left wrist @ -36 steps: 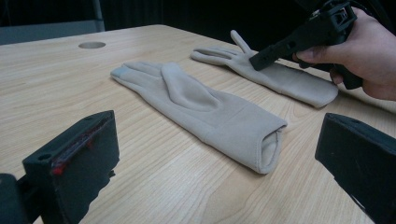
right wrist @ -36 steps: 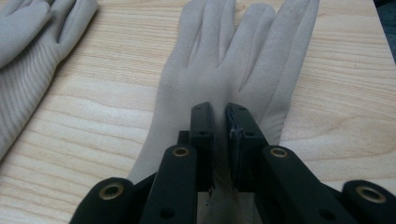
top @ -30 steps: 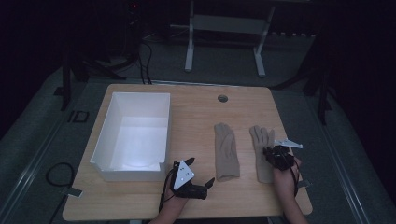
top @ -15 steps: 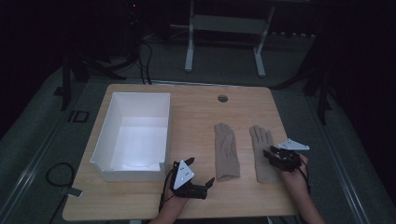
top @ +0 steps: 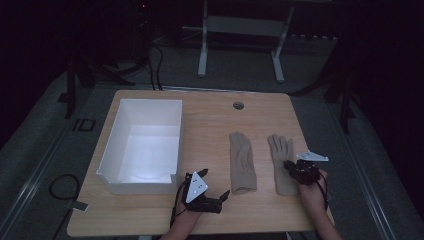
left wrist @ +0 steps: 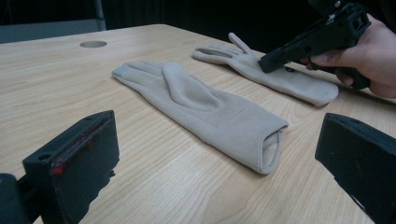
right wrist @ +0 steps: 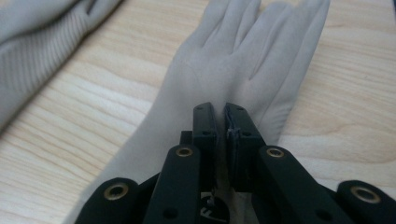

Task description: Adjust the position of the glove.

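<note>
Two beige gloves lie flat on the wooden table (top: 210, 130), fingers pointing away from me. My right gripper (top: 289, 165) (right wrist: 222, 116) is down on the right glove (top: 281, 150) (right wrist: 243, 60). Its jaws have just been closing and now pinch a fold of the palm fabric. From the left gripper view, the right gripper (left wrist: 268, 63) tips down onto that glove (left wrist: 299, 84). My left gripper (top: 215, 185) (left wrist: 215, 186) rests near the front edge, open wide. It faces the cuff of the left glove (top: 242, 162) (left wrist: 205, 109) without touching it.
A white open box (top: 115, 135) stands on the table's left half, just behind the left gripper. A round cable hole (top: 238, 105) sits near the far edge. A metal frame (top: 240, 30) stands on the floor beyond the table.
The right gripper has shifted slightly over the right glove and closed on its fabric. The left gripper has not moved.
</note>
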A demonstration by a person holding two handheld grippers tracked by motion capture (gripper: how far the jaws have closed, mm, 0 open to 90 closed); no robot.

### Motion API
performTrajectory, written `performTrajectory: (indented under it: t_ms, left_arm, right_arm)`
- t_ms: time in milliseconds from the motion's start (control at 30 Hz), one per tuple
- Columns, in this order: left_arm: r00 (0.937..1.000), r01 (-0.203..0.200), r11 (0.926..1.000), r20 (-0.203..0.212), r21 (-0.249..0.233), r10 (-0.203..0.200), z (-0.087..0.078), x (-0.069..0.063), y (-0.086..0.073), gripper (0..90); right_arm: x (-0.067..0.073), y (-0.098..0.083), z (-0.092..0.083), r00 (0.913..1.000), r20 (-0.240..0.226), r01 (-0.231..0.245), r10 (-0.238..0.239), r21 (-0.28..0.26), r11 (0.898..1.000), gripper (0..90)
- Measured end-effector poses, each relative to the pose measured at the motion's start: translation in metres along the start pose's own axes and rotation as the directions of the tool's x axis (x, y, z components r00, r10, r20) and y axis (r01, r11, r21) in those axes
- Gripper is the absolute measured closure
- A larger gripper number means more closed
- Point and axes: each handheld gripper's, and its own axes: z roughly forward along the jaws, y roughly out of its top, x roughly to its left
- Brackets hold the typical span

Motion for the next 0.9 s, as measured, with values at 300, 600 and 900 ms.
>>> performTrajectory:
  t_ms: [300,600,900]
  left_arm:
    - [1.0,-0.002,1.0,-0.002,0.001,0.002,0.0,0.0,0.0,0.1]
    - [1.0,-0.003,1.0,-0.001,0.0,0.003,0.0,0.0,0.0,0.1]
    - [1.0,-0.004,1.0,0.002,0.0,0.004,0.0,0.0,0.0,0.1]
  right_arm:
    - [0.009,0.043,-0.037,0.9965,0.019,-0.078,0.081,-0.137,0.988,83.9]
    - [0.044,0.082,-0.051,0.9968,-0.018,-0.08,0.078,-0.217,0.973,83.9]
    - [0.086,0.1,-0.025,0.9937,-0.081,-0.092,0.077,-0.198,0.976,83.9]
